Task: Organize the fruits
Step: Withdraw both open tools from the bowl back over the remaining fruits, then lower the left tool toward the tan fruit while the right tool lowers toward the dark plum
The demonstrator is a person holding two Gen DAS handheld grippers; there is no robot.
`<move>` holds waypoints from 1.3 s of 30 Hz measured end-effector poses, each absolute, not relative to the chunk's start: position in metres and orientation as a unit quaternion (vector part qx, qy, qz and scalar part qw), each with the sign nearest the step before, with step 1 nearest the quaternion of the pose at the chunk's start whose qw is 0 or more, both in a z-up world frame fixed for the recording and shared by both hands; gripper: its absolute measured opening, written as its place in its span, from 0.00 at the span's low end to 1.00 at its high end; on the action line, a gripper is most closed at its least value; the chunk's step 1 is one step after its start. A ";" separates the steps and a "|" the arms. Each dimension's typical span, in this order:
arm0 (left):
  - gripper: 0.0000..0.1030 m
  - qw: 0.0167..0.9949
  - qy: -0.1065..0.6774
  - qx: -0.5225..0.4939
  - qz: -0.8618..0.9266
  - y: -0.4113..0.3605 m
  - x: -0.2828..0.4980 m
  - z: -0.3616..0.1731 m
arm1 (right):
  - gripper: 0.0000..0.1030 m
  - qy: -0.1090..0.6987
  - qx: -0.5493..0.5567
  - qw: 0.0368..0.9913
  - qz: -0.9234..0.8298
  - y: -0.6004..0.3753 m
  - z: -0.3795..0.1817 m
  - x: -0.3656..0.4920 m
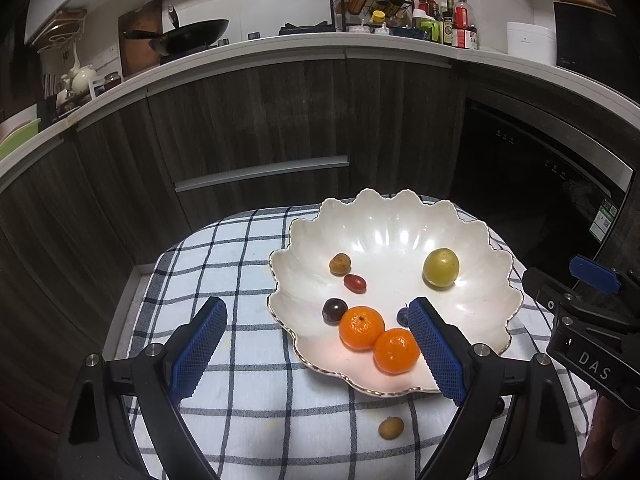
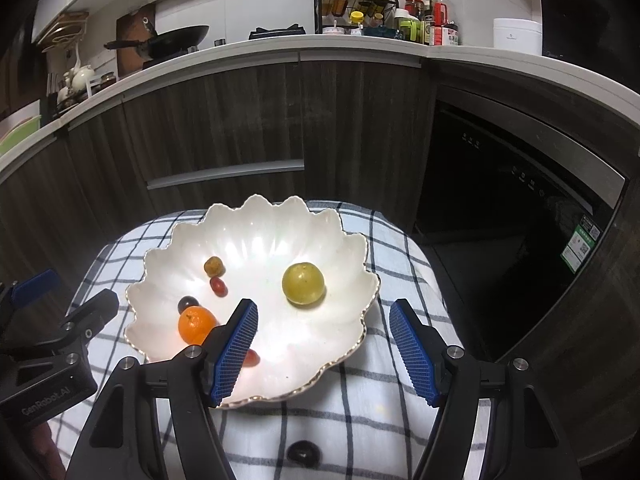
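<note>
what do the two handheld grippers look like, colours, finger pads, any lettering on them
Both are black plastic. The left gripper and right gripper each have two angled fingers with blue mesh-textured pads, plus silver round bolts at the joints. White lettering marks the bodies: "DAS" on the right one seen from the left wrist, "GenRobot.AI" on the left one seen from the right wrist. Each also carries a blue piece on top.

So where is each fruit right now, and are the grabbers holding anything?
Plate: upright on the cloth.
Two oranges: on plate, touching.
Green fruit: on plate, alone.
Brown fruit: off plate, on cloth.
Dark fruit: off plate, on cloth.
Left gripper: open, empty.
Right gripper: open, empty.
</note>
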State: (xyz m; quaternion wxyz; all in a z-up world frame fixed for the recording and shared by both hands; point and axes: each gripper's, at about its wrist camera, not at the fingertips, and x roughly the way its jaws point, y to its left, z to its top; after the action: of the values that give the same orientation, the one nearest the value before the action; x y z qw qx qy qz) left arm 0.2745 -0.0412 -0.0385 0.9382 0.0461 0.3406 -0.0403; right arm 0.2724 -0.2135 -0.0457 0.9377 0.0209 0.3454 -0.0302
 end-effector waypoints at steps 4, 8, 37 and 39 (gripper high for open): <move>0.90 0.938 0.339 0.050 -0.041 -0.042 0.268 -0.040 | 0.67 0.346 0.022 0.937 -0.030 -0.214 -0.047 0.267; 0.90 0.937 0.343 0.050 -0.044 -0.044 0.261 -0.045 | 0.67 0.348 0.020 0.937 -0.030 -0.214 -0.051 0.260; 0.90 0.923 0.377 0.038 -0.066 -0.046 0.221 -0.094 | 0.67 0.368 -0.011 0.930 -0.008 -0.207 -0.087 0.221; 0.90 0.923 0.377 0.043 -0.067 -0.047 0.219 -0.096 | 0.67 0.368 -0.016 0.929 -0.006 -0.205 -0.091 0.219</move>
State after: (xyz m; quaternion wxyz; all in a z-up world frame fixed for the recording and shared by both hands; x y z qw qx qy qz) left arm 0.2194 -0.0469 -0.0962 0.9227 0.0426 0.3771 -0.0674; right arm 0.2190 -0.2053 -0.0905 0.9295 -0.0159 0.3685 -0.0062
